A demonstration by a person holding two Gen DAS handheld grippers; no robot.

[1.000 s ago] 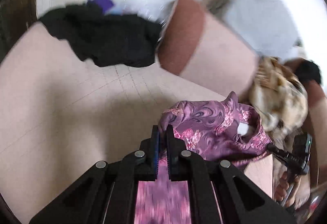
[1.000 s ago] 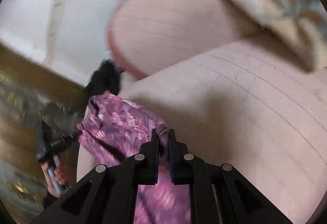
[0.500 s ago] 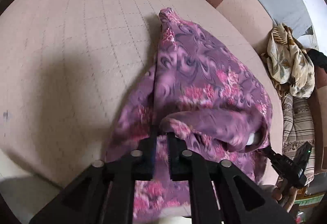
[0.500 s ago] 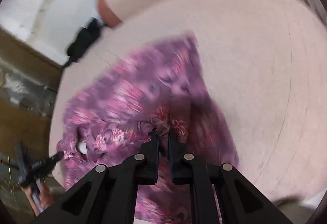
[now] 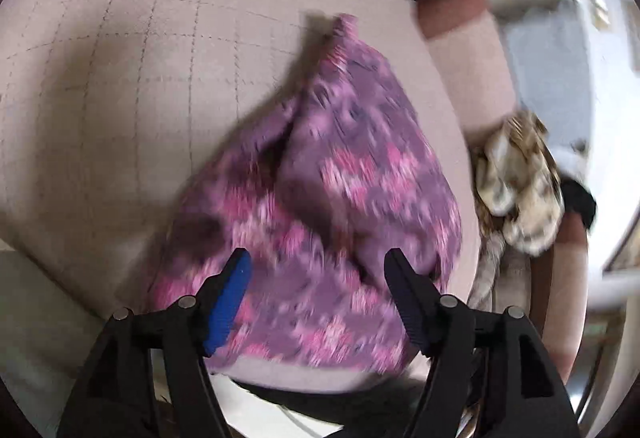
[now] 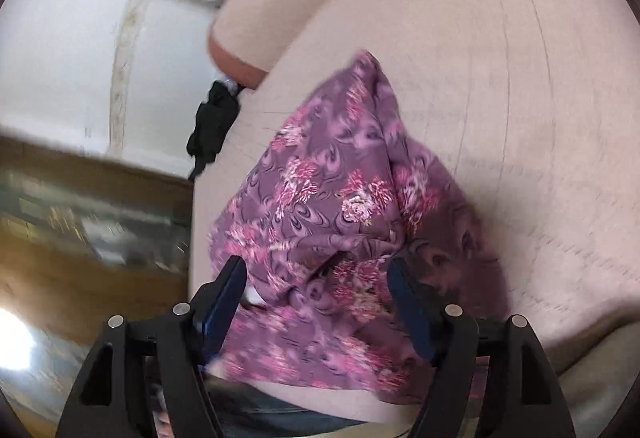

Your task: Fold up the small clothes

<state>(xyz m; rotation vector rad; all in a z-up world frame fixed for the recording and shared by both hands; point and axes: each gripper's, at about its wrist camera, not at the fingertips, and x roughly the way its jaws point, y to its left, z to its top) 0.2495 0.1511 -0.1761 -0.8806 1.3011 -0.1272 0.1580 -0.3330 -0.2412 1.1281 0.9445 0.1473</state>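
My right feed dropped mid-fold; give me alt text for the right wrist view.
Purple floral garment lies bunched on the pink quilted cushion, right gripper above its near edge with jaws open, holding nothing. A black garment hangs at the cushion's far left edge.
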